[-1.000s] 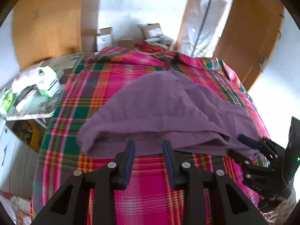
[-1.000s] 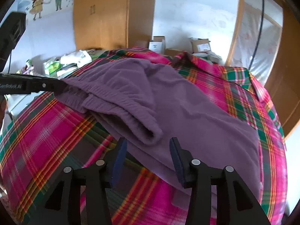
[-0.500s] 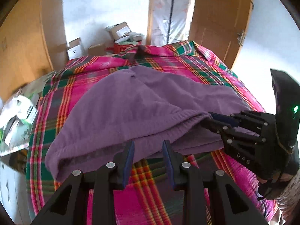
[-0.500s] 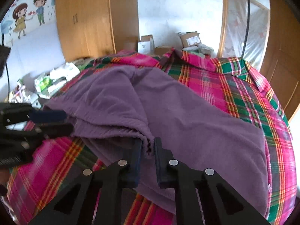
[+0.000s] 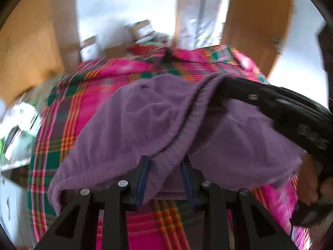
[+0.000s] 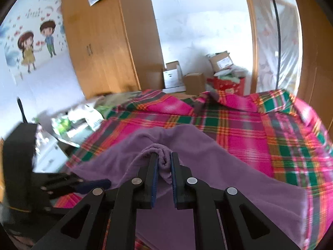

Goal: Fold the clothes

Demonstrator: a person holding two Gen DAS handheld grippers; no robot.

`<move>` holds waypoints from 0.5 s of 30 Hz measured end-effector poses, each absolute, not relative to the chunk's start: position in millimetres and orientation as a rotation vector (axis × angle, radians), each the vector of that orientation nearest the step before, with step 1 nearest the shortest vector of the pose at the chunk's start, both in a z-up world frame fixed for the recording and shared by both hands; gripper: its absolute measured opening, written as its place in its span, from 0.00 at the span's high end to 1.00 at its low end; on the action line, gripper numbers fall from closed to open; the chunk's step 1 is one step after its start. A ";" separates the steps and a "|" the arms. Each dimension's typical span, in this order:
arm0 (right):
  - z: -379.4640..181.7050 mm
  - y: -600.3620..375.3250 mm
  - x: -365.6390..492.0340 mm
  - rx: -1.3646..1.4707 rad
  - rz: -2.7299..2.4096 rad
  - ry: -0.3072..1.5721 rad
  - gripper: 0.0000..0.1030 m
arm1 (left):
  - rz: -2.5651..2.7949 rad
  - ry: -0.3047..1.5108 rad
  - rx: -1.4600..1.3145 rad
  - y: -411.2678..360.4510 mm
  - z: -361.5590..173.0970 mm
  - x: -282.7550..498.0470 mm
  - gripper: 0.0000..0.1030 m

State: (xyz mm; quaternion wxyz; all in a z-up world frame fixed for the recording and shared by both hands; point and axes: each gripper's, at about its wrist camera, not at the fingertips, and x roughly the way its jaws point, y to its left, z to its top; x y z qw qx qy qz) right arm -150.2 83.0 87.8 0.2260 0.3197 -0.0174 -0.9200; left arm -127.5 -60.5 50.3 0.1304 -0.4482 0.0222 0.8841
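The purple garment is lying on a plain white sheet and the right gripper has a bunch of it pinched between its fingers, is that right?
Not quite. The purple garment lies on a pink, green and orange plaid cover, not a plain white sheet, as the right wrist view shows. The right gripper does pinch it.

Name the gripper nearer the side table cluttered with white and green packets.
Left. The left gripper is at the edge of the plaid bed, beside that table; the right gripper grips the purple fleece garment farther in.

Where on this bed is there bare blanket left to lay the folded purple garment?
Bare plaid blanket lies beyond and to the right of the purple garment, up to the far edge by the cardboard boxes. The near left is crowded: both grippers, right and left, are on the cloth.
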 end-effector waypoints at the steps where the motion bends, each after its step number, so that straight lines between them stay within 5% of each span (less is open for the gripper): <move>1: 87.3 82.2 -152.9 0.890 -2.521 -0.070 0.88 | 2.579 0.054 -1.320 -63.0 49.6 -132.4 0.69; 11: 71.0 92.2 -152.6 1.000 -2.451 -0.089 0.83 | 2.591 0.100 -1.414 -61.2 34.5 -167.8 0.69; 15: 64.4 105.4 -135.4 1.028 -2.451 -0.024 0.73 | 2.594 0.162 -1.414 -55.4 29.3 -173.9 0.69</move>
